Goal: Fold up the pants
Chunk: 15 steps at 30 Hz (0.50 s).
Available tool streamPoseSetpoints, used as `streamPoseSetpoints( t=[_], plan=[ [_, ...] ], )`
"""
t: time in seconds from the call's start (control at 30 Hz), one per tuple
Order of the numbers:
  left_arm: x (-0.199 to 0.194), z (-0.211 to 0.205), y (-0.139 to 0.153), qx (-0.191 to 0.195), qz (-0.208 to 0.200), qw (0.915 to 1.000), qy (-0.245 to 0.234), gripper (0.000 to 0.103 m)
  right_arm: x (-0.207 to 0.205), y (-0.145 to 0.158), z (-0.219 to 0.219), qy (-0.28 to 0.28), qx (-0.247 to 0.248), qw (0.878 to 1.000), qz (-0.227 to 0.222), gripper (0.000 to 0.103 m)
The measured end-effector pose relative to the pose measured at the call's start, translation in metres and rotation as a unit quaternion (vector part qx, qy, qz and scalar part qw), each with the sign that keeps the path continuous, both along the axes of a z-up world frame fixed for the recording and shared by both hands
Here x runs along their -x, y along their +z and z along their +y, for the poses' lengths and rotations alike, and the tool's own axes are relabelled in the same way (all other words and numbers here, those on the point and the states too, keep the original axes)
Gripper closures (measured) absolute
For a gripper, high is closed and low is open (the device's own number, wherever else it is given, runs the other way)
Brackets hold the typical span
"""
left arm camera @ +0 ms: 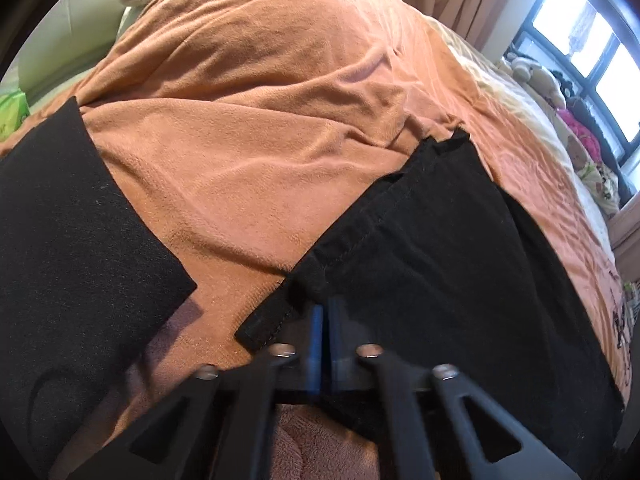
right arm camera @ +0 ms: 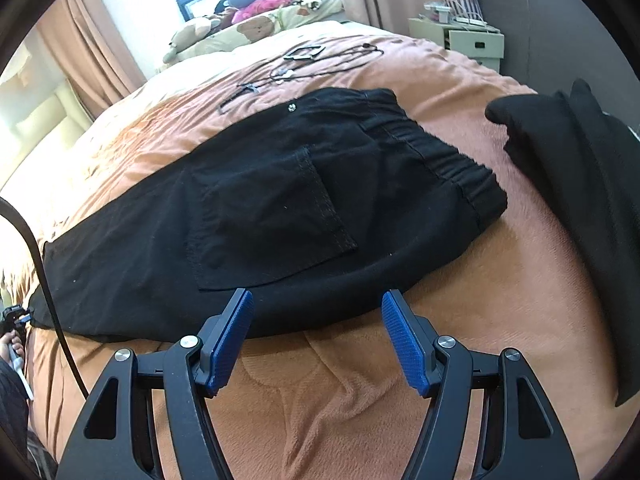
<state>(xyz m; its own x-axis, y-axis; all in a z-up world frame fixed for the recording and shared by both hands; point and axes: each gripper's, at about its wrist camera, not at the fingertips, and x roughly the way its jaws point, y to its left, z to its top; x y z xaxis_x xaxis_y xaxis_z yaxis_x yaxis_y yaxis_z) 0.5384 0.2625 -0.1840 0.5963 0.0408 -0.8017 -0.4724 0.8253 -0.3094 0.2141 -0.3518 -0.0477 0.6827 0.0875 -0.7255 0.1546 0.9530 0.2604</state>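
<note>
My left tongs [left arm camera: 325,320] are pressed together, blue pads [left arm camera: 316,340] nearly meeting, right at the hem end of the black pants [left arm camera: 440,248]. Cloth bunches just ahead of the tips; I can't tell for sure whether a fold is pinched between them. In the left wrist view the pants leg runs up and right across the orange bedspread [left arm camera: 260,120]. A second black garment [left arm camera: 80,220] lies at the left, apart from the pants. Window [left arm camera: 592,40] and stuffed toys [left arm camera: 536,76] at far right.

From the right wrist, pants [right arm camera: 280,200] lie flat on the bed, elastic waistband [right arm camera: 448,160] to the right, back pocket [right arm camera: 272,216] up, leg trailing off left. My right tongs [right arm camera: 317,344] are spread wide, nothing between the pads, hovering over the bedspread [right arm camera: 320,400] just beside the pants' near edge. Black cable [right arm camera: 44,280] at left. Other dark garment [right arm camera: 580,200] at right, apart from the waistband. Nightstand [right arm camera: 468,38] far back.
</note>
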Motion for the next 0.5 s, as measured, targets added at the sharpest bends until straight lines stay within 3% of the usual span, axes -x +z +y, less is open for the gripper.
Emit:
streamPoseSetpoints(
  t=[0.23, 0.3, 0.37, 0.43, 0.5],
  plan=[
    [0.024, -0.002, 0.021, -0.033, -0.010, 0.9993, 0.014, 0.101, -0.002, -0.003, 0.002, 0.002, -0.007, 1.000, -0.006, 0.037],
    [0.018, -0.003, 0.016, -0.040, 0.012, 0.9991, -0.004, 0.100, -0.001, -0.004, 0.000, 0.000, -0.012, 1.000, -0.007, 0.037],
    [0.014, 0.002, 0.007, -0.021, 0.042, 0.9989, -0.006, 0.100, 0.000, -0.006, -0.001, -0.001, -0.018, 1.000, -0.006, 0.037],
    [0.020, 0.008, 0.005, 0.010, 0.036, 0.9993, 0.007, 0.096, 0.003, -0.007, -0.003, -0.001, -0.026, 1.000, -0.005, 0.037],
    [0.026, 0.008, 0.006, 0.016, 0.033, 0.9993, 0.008, 0.080, 0.007, -0.008, -0.005, 0.003, -0.034, 0.999, -0.005, 0.037]
  ],
)
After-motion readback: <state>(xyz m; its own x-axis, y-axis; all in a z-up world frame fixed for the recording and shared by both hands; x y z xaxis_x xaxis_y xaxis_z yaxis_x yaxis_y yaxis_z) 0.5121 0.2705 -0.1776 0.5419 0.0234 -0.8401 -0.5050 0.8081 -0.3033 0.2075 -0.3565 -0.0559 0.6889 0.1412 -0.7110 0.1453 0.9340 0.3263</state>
